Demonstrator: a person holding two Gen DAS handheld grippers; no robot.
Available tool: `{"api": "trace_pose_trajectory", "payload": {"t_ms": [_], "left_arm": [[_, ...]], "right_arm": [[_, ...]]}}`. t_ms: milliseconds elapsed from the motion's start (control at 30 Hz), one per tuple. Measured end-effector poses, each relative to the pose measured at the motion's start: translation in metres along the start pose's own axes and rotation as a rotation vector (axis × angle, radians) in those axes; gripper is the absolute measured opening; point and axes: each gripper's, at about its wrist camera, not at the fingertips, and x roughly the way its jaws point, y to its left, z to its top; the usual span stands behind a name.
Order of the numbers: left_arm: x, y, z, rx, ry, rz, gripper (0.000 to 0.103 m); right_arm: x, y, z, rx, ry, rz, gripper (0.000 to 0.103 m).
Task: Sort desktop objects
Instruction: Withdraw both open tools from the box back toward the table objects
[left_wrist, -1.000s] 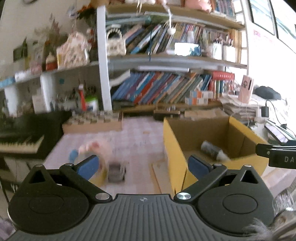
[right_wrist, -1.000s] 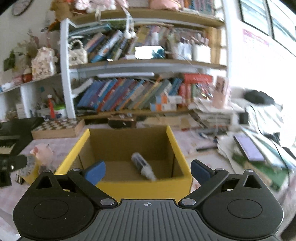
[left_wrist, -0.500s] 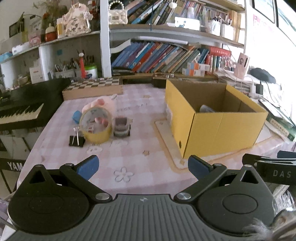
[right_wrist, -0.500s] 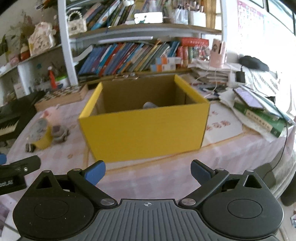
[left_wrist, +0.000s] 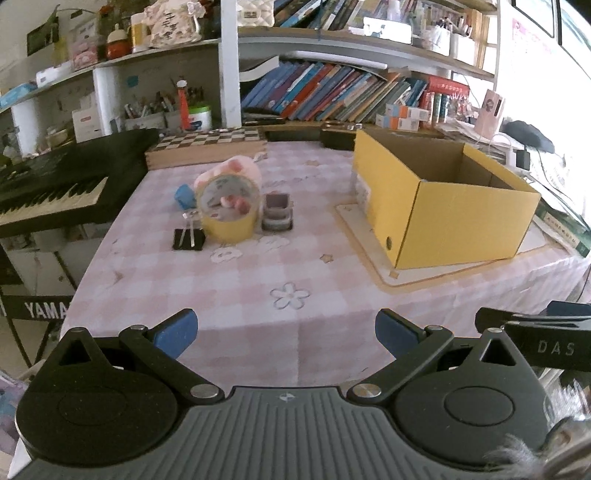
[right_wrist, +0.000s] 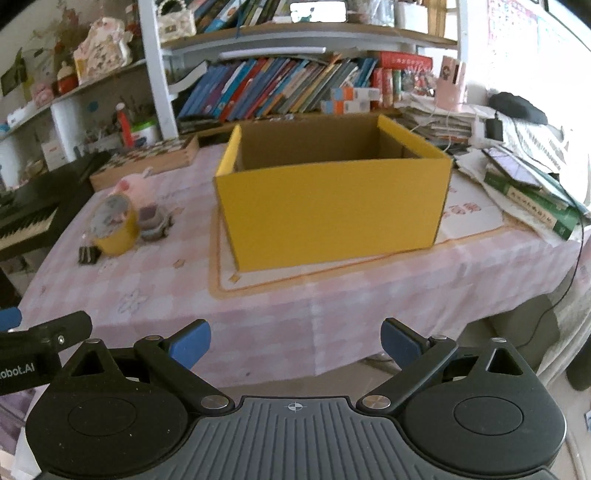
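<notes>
A yellow cardboard box (left_wrist: 458, 210) (right_wrist: 332, 214) stands open on the pink checked tablecloth (left_wrist: 280, 273) at the right. Left of it sit a yellow tape roll (left_wrist: 227, 208) (right_wrist: 112, 225), a pink plush toy (left_wrist: 236, 171) (right_wrist: 135, 184) behind the roll, a small grey stamp-like block (left_wrist: 277, 212) (right_wrist: 151, 219), a black binder clip (left_wrist: 189, 236) (right_wrist: 88, 254) and a blue item (left_wrist: 184, 195). My left gripper (left_wrist: 286, 334) is open and empty over the table's near edge. My right gripper (right_wrist: 295, 345) is open and empty, back from the table's front edge.
A chessboard box (left_wrist: 207, 149) lies at the back of the table. A black keyboard (left_wrist: 55, 184) stands to the left. Bookshelves (left_wrist: 332, 92) fill the back wall. Stacked books and papers (right_wrist: 524, 184) with cables crowd the right side.
Both grippers have pulled back and away from the box, toward the table's near edge. The box interior and the bottle inside it have dropped out of sight. Both stay open.
</notes>
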Motion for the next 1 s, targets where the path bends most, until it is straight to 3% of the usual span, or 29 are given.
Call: {"api": "trace_pose_trajectory", "payload": {"t_ms": [333,1000], "left_arm": [[-0.008,0.033,-0.010,-0.016,0.003,0.040,0.103],[-0.015,0.084,-0.015,-0.113,0.003,0.150,0.103]], "right_arm": [[-0.002,0.040,-0.012,-0.058,0.025,0.064,0.100],[0.013,0.099,-0.004,-0.181,0.034,0.177,0.100]]}}
